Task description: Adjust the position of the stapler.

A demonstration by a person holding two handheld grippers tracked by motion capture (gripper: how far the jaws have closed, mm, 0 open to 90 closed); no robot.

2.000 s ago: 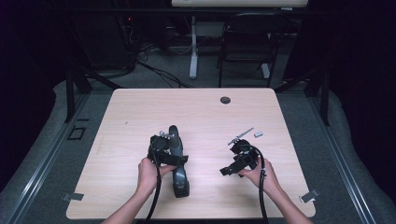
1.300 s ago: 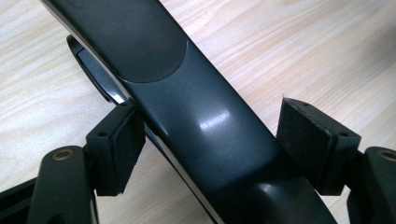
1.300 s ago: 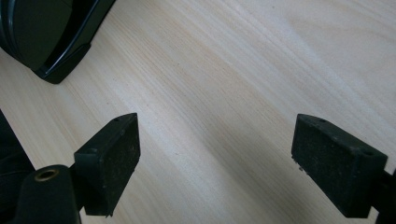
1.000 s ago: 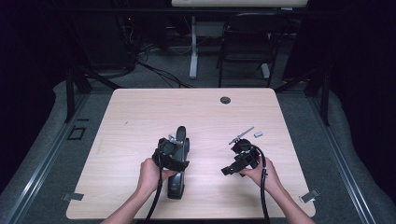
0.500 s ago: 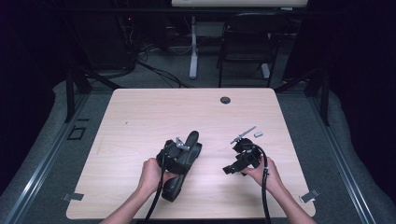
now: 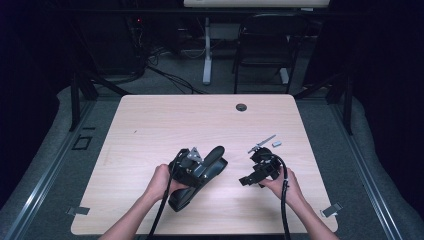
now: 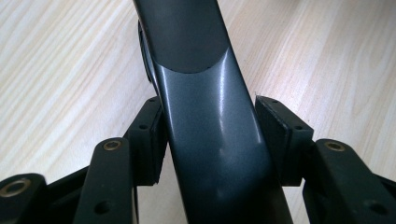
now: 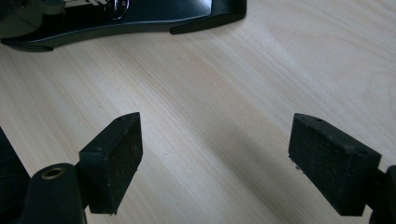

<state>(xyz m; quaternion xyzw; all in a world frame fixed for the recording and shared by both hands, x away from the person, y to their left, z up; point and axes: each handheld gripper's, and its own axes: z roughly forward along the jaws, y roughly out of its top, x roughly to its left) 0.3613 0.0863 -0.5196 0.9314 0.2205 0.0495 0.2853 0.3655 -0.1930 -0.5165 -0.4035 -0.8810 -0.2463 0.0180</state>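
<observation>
Left gripper clamps the big black stapler to steady it, while the right gripper, just beside the stapler, gapes wide and empty.

No writing, label, brand or number is legible on anything.

The table carries one black stapler, one grey metal strip and one small grey block at two o'clock.
</observation>
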